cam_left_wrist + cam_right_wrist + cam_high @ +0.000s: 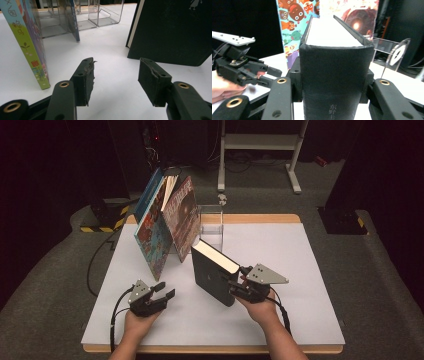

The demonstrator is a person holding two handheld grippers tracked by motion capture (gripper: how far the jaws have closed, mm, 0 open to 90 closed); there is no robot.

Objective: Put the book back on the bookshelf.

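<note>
- Centre of the high view, a little right: the black book (216, 273) stands upright on the white tabletop (300, 310), spine toward the lower right of the frame, page block facing up.
- Right tongs (239, 285) clasp that spine from the near end; in the right gripper view the jaws sit flat against both covers of the book (335, 82), so it is gripped.
- Long axis of the book runs from the right tongs away toward the upper left of the high view, pointing at the leaning picture books (162, 227) and the clear bookend (212, 222) just behind them.
- Left tongs (162, 292) rest at lower left, jaws parted with bare tabletop between; the black book's cover (172, 32) lies ahead and to the right in the left gripper view, near but not touching.
- Judgement: the right hand is the working one; sliding the book along its own axis would bring it to the leaning row.
</note>
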